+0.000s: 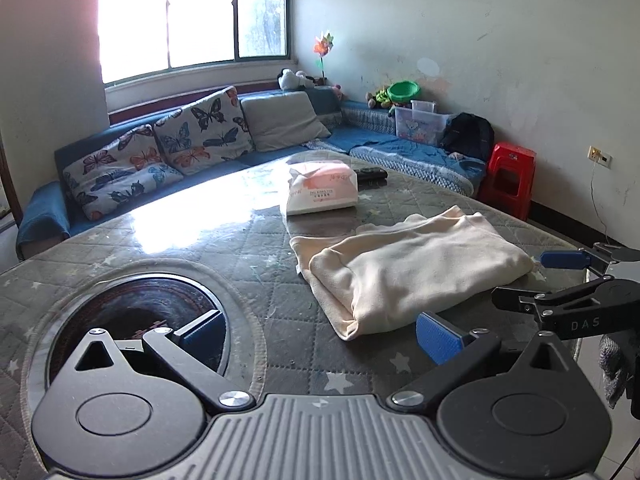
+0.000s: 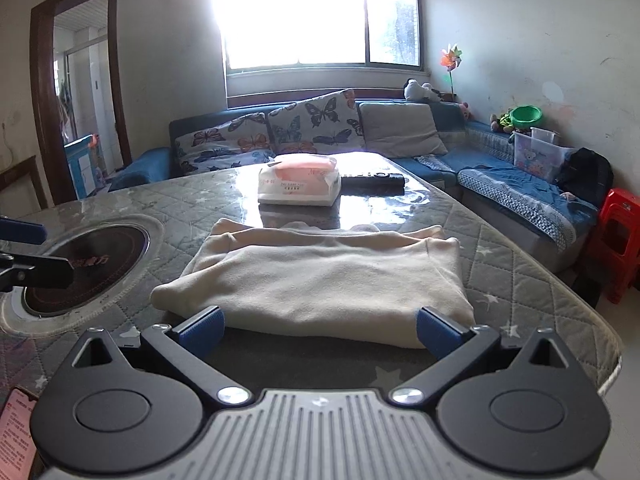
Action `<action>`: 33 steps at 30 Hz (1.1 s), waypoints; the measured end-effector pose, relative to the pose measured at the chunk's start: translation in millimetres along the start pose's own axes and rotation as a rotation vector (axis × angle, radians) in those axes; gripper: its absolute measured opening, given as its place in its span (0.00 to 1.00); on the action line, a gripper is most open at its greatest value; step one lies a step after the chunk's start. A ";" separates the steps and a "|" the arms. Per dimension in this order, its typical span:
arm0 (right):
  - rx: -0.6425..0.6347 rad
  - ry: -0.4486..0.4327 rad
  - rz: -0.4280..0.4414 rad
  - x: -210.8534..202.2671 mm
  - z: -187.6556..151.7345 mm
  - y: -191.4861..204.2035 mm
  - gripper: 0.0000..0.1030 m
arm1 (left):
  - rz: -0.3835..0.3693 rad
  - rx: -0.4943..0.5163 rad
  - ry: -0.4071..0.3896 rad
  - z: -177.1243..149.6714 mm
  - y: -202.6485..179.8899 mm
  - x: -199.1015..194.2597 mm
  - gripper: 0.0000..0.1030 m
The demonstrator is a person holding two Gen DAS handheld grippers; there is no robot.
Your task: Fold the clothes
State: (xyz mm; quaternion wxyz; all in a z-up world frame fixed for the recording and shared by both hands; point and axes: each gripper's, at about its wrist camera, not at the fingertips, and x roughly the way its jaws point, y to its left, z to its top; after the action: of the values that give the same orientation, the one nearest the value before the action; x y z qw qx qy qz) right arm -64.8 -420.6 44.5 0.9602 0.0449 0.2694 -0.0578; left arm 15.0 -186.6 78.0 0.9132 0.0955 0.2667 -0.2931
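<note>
A cream garment point(image 1: 416, 268) lies folded into a thick rectangle on the grey quilted table cover point(image 1: 256, 264). My left gripper point(image 1: 320, 334) hovers open to the left of it, nothing between its blue pads; its right pad sits just off the garment's near corner. In the right wrist view the garment point(image 2: 320, 276) fills the middle, and my right gripper point(image 2: 320, 328) stands wide open at its near edge, pads not pressing the cloth. From the left wrist view the right gripper point(image 1: 532, 280) shows at the garment's right end. The left gripper point(image 2: 32, 252) shows at the left edge.
A tissue pack point(image 2: 298, 186) and a black remote point(image 2: 374, 181) lie behind the garment. A round dark hob point(image 1: 136, 320) is set into the table at the left. A phone point(image 2: 18, 428) lies at the near left. A blue sofa point(image 1: 280, 152) and red stool point(image 1: 508, 176) stand beyond.
</note>
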 end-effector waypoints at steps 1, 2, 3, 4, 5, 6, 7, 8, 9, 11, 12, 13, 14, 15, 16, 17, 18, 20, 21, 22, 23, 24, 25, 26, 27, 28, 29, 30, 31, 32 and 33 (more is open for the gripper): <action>0.002 0.001 0.001 -1.1 -0.3 0.4 1.00 | 0.003 0.002 -0.008 -1.0 0.6 -4.0 1.00; 0.009 0.003 0.004 -2.7 -0.5 1.3 1.00 | 0.006 0.004 -0.015 -2.0 1.3 -7.9 1.00; 0.014 0.010 0.012 -3.8 -0.4 1.7 1.00 | 0.018 0.005 -0.024 -2.9 1.7 -11.7 1.00; 0.016 0.010 0.015 -5.3 -0.5 2.9 1.00 | 0.030 0.007 -0.032 -3.6 2.0 -15.2 1.00; 0.019 0.008 0.018 -6.8 -0.7 4.2 1.00 | 0.034 0.012 -0.029 -4.1 2.1 -18.0 1.00; 0.021 0.006 0.020 -8.3 -1.0 5.5 1.00 | 0.035 0.017 -0.025 -4.6 2.1 -20.6 1.00; 0.018 0.006 0.021 -9.7 -0.8 7.2 1.00 | 0.033 0.022 -0.017 -5.1 2.4 -22.4 1.00; 0.013 0.006 0.021 -11.1 -0.6 8.9 1.00 | 0.035 0.025 -0.008 -6.1 2.8 -24.4 1.00; 0.009 0.006 0.021 -12.5 -0.4 10.5 1.00 | 0.037 0.026 -0.002 -7.4 3.3 -26.1 1.00; -0.003 0.000 0.027 -17.6 -0.3 15.3 1.00 | 0.025 0.028 0.014 -10.6 4.2 -28.0 1.00; -0.005 -0.003 0.027 -19.0 -0.5 16.9 1.00 | 0.024 0.027 0.022 -12.5 4.7 -28.8 1.00; -0.006 -0.005 0.026 -20.3 -0.7 18.3 1.00 | 0.023 0.023 0.026 -14.6 4.9 -29.2 1.00; -0.009 -0.006 0.027 -22.1 -1.7 19.8 1.00 | 0.021 0.019 0.029 -16.8 4.9 -29.6 1.00; -0.012 -0.007 0.028 -23.9 -2.9 21.2 1.00 | 0.019 0.015 0.031 -19.0 4.9 -29.9 1.00; -0.015 -0.006 0.025 -25.2 -4.4 22.4 1.00 | 0.017 0.011 0.034 -21.2 4.9 -30.2 1.00; -0.018 -0.005 0.022 -26.4 -6.1 23.5 1.00 | 0.013 0.012 0.034 -23.3 4.2 -30.6 1.00; -0.018 -0.003 0.020 -27.3 -7.5 24.3 1.00 | 0.020 0.016 0.031 -25.8 2.6 -31.1 1.00; -0.018 -0.003 0.018 -29.4 -9.9 25.6 1.00 | 0.028 0.018 0.028 -30.1 -0.7 -31.1 1.00; -0.018 -0.004 0.017 -30.7 -10.9 26.1 1.00 | 0.025 0.014 0.032 -31.6 -2.2 -30.3 1.00; -0.020 -0.007 0.012 -32.0 -11.8 27.0 1.00 | 0.022 0.010 0.037 -33.0 -3.6 -29.6 1.00; -0.022 -0.011 0.006 -33.4 -12.7 27.9 1.00 | 0.019 0.006 0.041 -34.5 -5.1 -28.8 1.00; -0.024 -0.013 0.005 -34.4 -13.2 28.3 1.00 | 0.014 -0.005 0.055 -35.2 -6.1 -26.7 1.00; -0.025 -0.013 0.003 -35.2 -13.8 28.5 1.00 | 0.008 -0.019 0.071 -35.7 -6.9 -24.3 1.00; -0.025 -0.014 0.001 -35.9 -14.2 28.1 1.00 | 0.005 -0.029 0.081 -36.1 -7.6 -22.4 1.00; -0.024 -0.015 0.000 -36.7 -14.7 28.0 1.00 | 0.004 -0.039 0.090 -36.6 -8.2 -20.7 1.00; -0.023 -0.016 -0.002 -37.5 -15.1 27.9 1.00 | 0.002 -0.045 0.093 -37.0 -8.6 -19.3 1.00; -0.024 -0.019 -0.006 -38.4 -15.6 27.7 1.00 | 0.001 -0.051 0.093 -37.5 -8.9 -17.9 1.00; -0.025 -0.022 -0.011 -39.3 -16.1 27.6 1.00 | -0.001 -0.057 0.093 -38.1 -9.0 -17.0 1.00; -0.027 -0.025 -0.016 -40.2 -16.6 27.4 1.00 | -0.002 -0.061 0.094 -38.5 -9.2 -16.6 1.00; -0.029 -0.026 -0.019 -40.9 -17.1 27.1 1.00 | -0.003 -0.065 0.096 -38.9 -9.4 -16.2 1.00; -0.028 -0.026 -0.018 -41.5 -17.5 26.9 1.00 | -0.004 -0.070 0.097 -39.2 -9.7 -15.9 1.00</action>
State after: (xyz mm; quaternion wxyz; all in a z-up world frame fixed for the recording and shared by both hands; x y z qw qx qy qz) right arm -105.4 -388.3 52.7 0.9636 0.0282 0.2582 -0.0634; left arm -18.5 -173.9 53.5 0.9013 0.0772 0.3209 -0.2806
